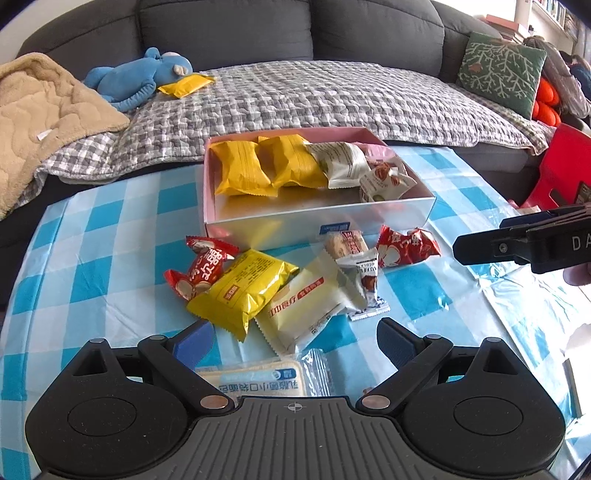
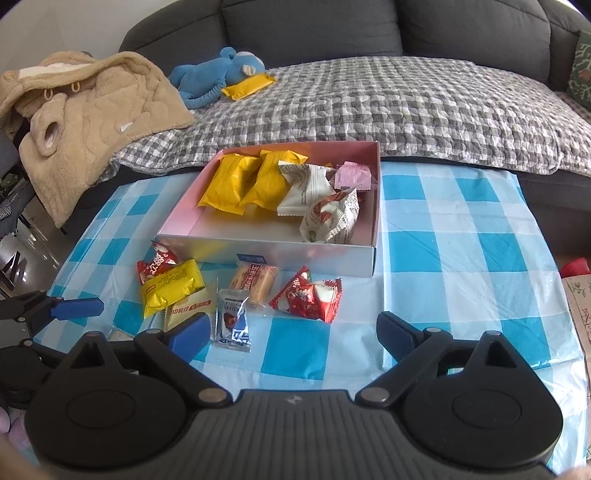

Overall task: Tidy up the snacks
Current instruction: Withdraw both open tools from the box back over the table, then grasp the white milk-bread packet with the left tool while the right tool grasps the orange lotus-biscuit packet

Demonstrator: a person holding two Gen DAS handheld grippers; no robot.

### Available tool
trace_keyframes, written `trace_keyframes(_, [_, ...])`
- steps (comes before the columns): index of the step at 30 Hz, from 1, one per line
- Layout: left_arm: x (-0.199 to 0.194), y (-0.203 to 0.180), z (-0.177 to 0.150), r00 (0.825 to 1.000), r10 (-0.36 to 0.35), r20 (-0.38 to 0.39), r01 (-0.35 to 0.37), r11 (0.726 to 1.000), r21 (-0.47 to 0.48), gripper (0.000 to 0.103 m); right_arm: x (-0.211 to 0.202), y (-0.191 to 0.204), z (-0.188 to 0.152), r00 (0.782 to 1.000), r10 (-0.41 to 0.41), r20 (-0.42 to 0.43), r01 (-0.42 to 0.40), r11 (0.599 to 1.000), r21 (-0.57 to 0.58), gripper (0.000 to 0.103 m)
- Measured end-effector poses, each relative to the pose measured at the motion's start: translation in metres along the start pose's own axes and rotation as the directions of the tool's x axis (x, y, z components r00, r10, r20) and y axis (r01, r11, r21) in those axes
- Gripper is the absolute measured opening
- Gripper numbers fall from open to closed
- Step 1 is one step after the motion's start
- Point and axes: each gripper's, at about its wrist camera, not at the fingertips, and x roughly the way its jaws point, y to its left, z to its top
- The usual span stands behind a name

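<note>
Left claw [image 1: 295, 343]: released, blue pads wide apart, hovering above the near loose packets with nothing between them.
Right claw [image 2: 293, 334]: released, holding nothing, over bare cloth near the small blue-and-silver sachet [image 2: 233, 323].
Counter [image 2: 461, 236]: covered in a blue-and-white checked plastic cloth.
Box [image 1: 317, 223]: shallow white cardboard tray with a pink inside, at the far middle of the counter.
In the box: two yellow foil packets [image 1: 242, 168] side by side at the left, a white wrapped packet [image 1: 341, 164] to their right, a white-and-red packet [image 1: 386, 182] at the right end, a pink packet [image 2: 354, 173] behind it.
Loose snacks: on the counter just near the box, namely a red wrapper [image 1: 201, 267], a yellow foil packet [image 1: 245, 288], a cream packet [image 1: 303, 310], a biscuit pack [image 2: 255, 282], a red wrapper pair [image 2: 310, 295].
Sofa [image 1: 295, 29]: dark grey, beyond the counter, bearing a blue plush toy [image 1: 136, 79].
</note>
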Motion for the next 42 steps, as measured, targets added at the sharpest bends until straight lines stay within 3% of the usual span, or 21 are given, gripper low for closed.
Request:
trace_keyframes(13, [-0.002,0.027,-0.049,0.997,0.054,0.049,-0.057,0.997,0.06,0.097,0.004,0.017,-0.039,0.999,0.033,0.011,-0.032,0.993,-0.11,0.098])
trace_keyframes(19, [0.003,0.037,-0.064,0.994,0.019,0.104,-0.037,0.986,0.165,0.097,0.007,0.03,-0.063,0.995,0.098,-0.002,-0.096,0.972,-0.216,0.099])
trace_keyframes(25, [0.004,0.044,-0.056,0.984,-0.123,0.133,0.08,0.954,0.291,0.097,0.009,0.045,-0.077,0.985,0.165,-0.052,-0.173,0.929,-0.327,0.099])
trace_keyframes(30, [0.016,0.03,-0.047,0.98,-0.188,0.067,0.15,0.914,0.378,0.097,0.012,0.057,-0.084,0.978,0.188,-0.087,-0.207,0.895,-0.394,0.099])
trace_keyframes(34, [0.033,0.021,-0.045,0.983,-0.182,-0.017,0.173,0.899,0.403,0.097,0.017,0.065,-0.089,0.98,0.166,-0.107,-0.197,0.872,-0.448,0.099])
trace_keyframes(39, [0.041,0.026,-0.042,0.974,-0.185,-0.128,0.217,0.92,0.327,0.096,0.026,0.069,-0.095,0.987,0.109,-0.116,-0.153,0.858,-0.49,0.097])
trace_keyframes(42, [0.038,0.027,-0.046,0.968,-0.196,-0.155,0.235,0.927,0.293,0.096,0.028,0.068,-0.094,0.99,0.102,-0.102,-0.139,0.864,-0.484,0.096])
